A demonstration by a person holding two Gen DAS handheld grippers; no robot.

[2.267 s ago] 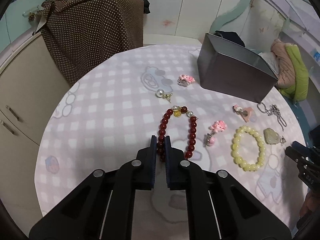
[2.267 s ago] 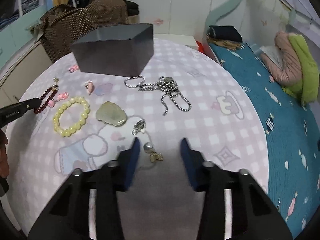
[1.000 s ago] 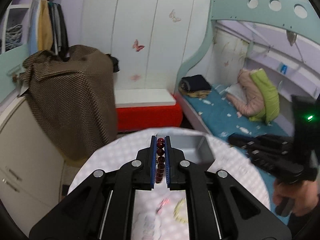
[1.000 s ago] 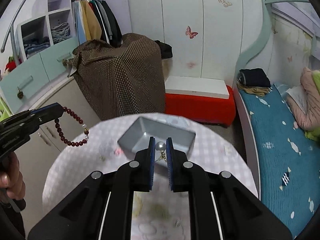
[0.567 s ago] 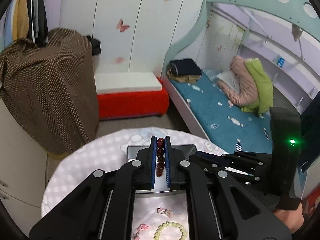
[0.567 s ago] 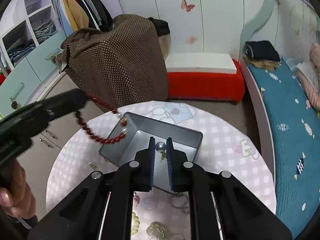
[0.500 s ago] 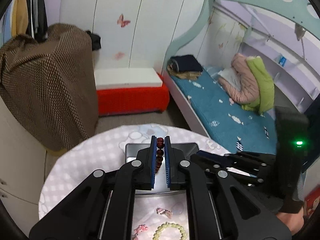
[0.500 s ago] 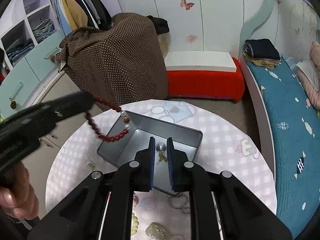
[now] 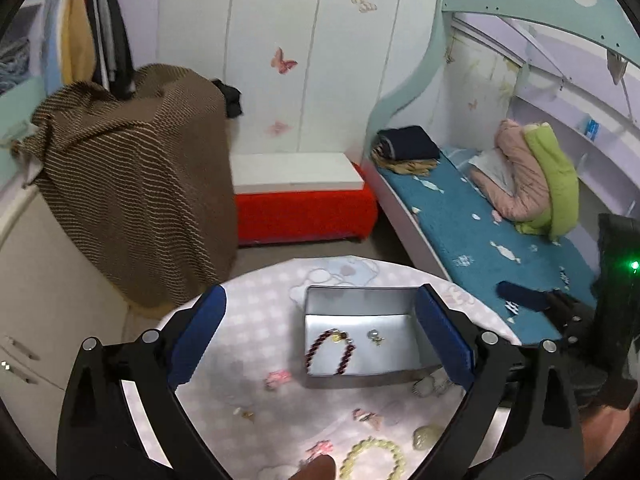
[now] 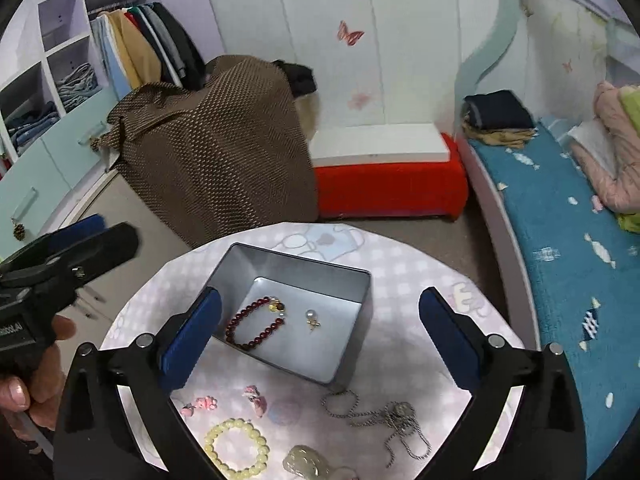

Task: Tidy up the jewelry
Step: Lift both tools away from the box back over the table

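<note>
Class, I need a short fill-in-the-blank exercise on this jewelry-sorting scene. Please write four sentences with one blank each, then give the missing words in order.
1. The red bead bracelet lies inside the grey ____.
2. Beside it in the tin lies a ____ earring.
3. The yellow bead bracelet lies on the ____.
4. Both the left gripper and the right gripper have their jaws ____.

Missing words: tin; pearl; table; open

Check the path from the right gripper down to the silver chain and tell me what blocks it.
Nothing visible does. The right gripper, jaws wide and empty, hangs above the tin box; the silver chain lies bare on the tablecloth, beside the box's near corner.
</note>
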